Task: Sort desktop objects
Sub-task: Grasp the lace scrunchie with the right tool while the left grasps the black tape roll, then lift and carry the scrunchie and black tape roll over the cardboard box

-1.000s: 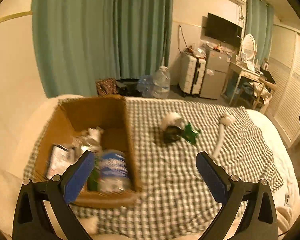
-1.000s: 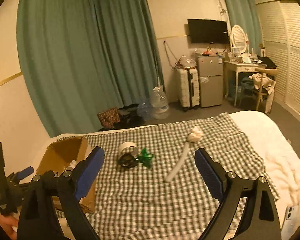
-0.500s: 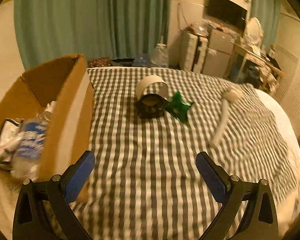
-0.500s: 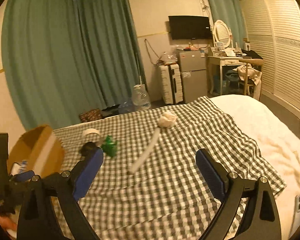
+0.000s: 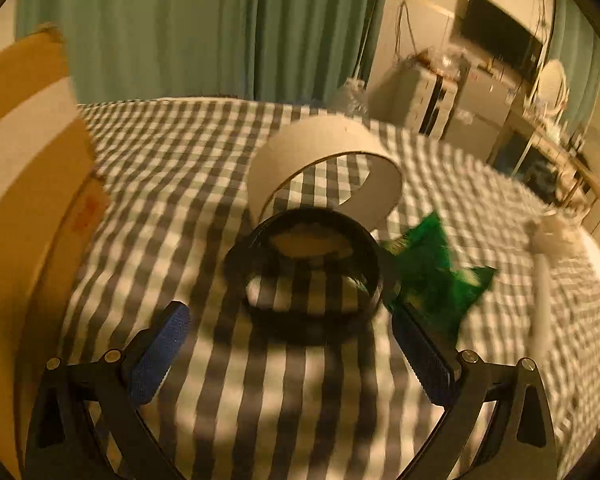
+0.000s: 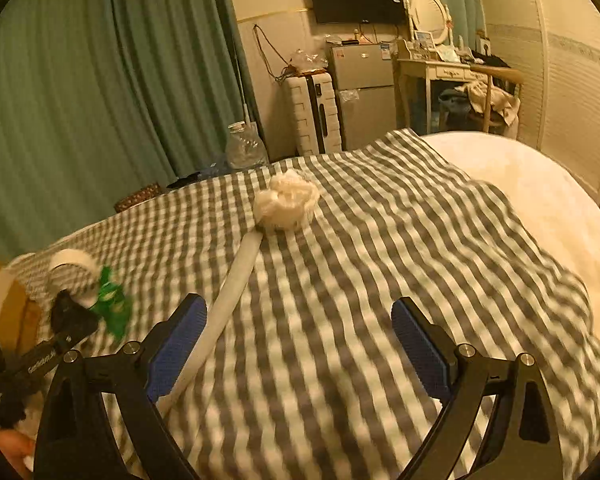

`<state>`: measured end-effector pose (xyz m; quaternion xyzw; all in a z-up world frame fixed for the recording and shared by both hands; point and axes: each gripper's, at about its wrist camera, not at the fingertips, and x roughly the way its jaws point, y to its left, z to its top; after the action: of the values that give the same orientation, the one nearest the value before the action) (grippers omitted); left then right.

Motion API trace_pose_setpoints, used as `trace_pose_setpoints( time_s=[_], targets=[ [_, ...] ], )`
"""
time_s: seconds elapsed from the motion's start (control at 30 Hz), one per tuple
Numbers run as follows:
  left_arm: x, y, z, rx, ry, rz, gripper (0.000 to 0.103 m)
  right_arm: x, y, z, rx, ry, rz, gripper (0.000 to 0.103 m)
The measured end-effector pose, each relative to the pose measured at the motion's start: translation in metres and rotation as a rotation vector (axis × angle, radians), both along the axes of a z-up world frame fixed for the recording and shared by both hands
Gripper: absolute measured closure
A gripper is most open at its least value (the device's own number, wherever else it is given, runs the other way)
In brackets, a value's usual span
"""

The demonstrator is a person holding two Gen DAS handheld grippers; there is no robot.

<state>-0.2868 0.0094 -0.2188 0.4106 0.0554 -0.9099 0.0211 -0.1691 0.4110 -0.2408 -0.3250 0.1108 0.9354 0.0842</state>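
Left gripper (image 5: 292,344) gapes empty before the black tape ring (image 5: 306,276) on the grey-and-white checked cloth (image 5: 172,184). Right gripper (image 6: 300,340), likewise spread and empty, hangs beside the long white tube (image 6: 236,292).

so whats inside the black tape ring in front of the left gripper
Through the black tape roll only the checked cloth shows. The white tape roll leans on its far rim, hiding the cloth behind; the green wrapper lies beside it.

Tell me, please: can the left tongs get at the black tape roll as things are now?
Probably yes. The left tongs are open and the black tape roll lies just ahead between their lines, nothing in front. The white roll leans behind it; the green wrapper touches its right side.
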Motion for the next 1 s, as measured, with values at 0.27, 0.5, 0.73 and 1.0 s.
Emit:
trace_pose_setpoints(
  time_s=[0.27, 0.5, 0.73, 1.0],
  targets=[
    [-0.015, -0.023, -0.006, 0.025, 0.024, 0.001, 0.015, -0.071, -0.008, -0.004, 0.09, 0.037, 0.025, 0.009],
    [-0.014, -0.034, -0.007, 0.064, 0.041, -0.023, 0.027, -0.14, -0.002, -0.017, -0.003, -0.004, -0.013, 0.009],
    [-0.009, -0.043, -0.003, 0.064, 0.053, -0.004, 0.027, -0.125, -0.006, -0.015, -0.004, -0.02, -0.053, 0.086],
    [0.009, -0.039, 0.026, 0.017, 0.043, -0.046, 0.027, -0.027, -0.023, 0.024, 0.111, -0.024, 0.014, 0.086]
  ],
)
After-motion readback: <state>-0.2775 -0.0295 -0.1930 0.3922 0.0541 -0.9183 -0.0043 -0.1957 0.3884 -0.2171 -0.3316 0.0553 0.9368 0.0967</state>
